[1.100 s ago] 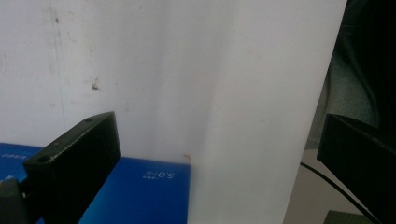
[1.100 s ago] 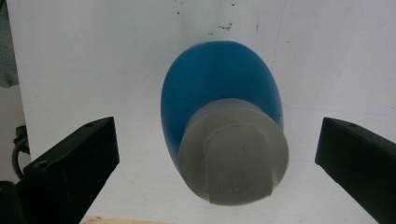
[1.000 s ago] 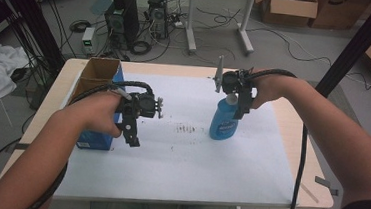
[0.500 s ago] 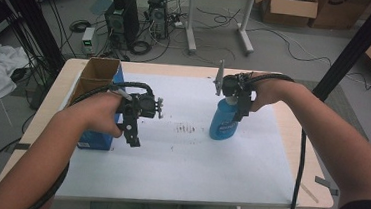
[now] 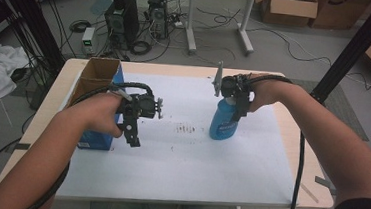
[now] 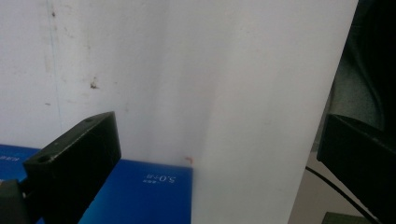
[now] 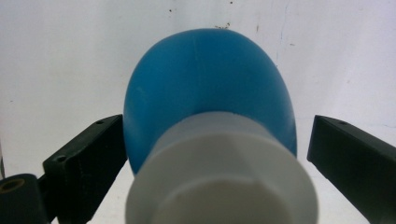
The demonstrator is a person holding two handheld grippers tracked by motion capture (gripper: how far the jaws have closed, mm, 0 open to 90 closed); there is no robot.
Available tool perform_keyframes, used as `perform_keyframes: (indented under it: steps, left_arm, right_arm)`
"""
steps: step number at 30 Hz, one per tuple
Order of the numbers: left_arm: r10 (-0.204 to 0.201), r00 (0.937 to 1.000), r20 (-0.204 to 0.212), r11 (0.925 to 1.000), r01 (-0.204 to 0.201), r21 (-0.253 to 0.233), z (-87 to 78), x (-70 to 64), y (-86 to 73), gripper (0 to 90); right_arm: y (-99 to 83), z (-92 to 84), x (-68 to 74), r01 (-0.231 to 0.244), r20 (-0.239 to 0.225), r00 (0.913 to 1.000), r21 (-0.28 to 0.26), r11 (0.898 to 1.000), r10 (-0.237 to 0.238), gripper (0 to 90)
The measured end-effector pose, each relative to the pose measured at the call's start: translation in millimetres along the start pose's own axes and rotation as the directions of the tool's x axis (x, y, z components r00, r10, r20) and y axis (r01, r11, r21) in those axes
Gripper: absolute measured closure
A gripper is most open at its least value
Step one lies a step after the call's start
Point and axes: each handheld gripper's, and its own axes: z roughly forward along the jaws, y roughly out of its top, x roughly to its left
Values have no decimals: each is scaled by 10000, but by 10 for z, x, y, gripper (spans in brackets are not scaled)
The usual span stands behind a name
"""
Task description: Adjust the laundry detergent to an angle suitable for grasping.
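A blue plastic bottle [image 5: 222, 122] with a white cap stands upright on the white sheet right of centre. My right gripper [image 5: 237, 111] comes down over it from above, open. In the right gripper view the bottle [image 7: 210, 88] and its cap [image 7: 219, 177] sit between the two spread jaws, with a gap on the right side. My left gripper [image 5: 132, 135] hangs open over the sheet beside a blue box [image 5: 93, 140]. In the left gripper view its jaws [image 6: 217, 154] are wide apart with nothing between them, over the sheet and the box's blue face [image 6: 140, 191].
The blue box has an open cardboard top [image 5: 98, 72] at the table's left. A patch of dark specks [image 5: 186, 129] marks the white sheet [image 5: 183, 169] between the grippers. Beyond the wooden table edge [image 5: 292, 128] are computers, cables and cardboard boxes on the floor.
My right gripper has sunk slightly over the bottle. The left gripper has hardly moved.
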Motion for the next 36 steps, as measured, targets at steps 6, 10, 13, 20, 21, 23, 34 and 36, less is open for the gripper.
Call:
perform_keyframes:
  steps: [6, 10, 13, 20, 21, 23, 34, 36]
  left_arm:
    - [-26, 10000, -21, 10000, 26, -13, -1, 19, -12, 1]
    - [-47, 10000, -11, 10000, 47, 17, 2, 28, -20, 1]
    - [-43, 10000, 7, 10000, 43, -15, 8, 23, -21, 0]
    - [-58, 10000, -10, 10000, 58, 32, 7, 25, -20, 1]
    - [-58, 10000, -18, 10000, 58, 28, 6, 26, -19, 1]
    - [-46, 10000, -34, 10000, 47, 63, 1, 27, -15, 1]
    - [-82, 10000, -20, 9999, 82, 90, -4, 39, -1, 1]
    - [-55, 10000, -41, 9999, 55, 109, 2, 42, 7, 1]
  right_arm:
    - [-9, 25, -9, 58, -112, 9999, 29, 10000, -58, 121]
    - [-5, 18, -10, 90, -114, 9999, -46, 9999, -91, 144]
    - [-4, 28, -9, 111, -72, 9999, -18, 9999, -112, 148]
    - [-17, 31, 7, 134, 94, 9999, -86, 9999, -133, 174]
    - [-20, 29, 6, 112, 67, 9999, -88, 9999, -111, 188]
    - [-26, 25, 2, 97, 16, 10000, -150, 9998, -97, 198]
    - [-58, 14, 5, 96, -59, 9999, -313, 9995, -98, 249]
    - [-59, 9, 4, 140, -132, 9998, -331, 9994, -144, 279]
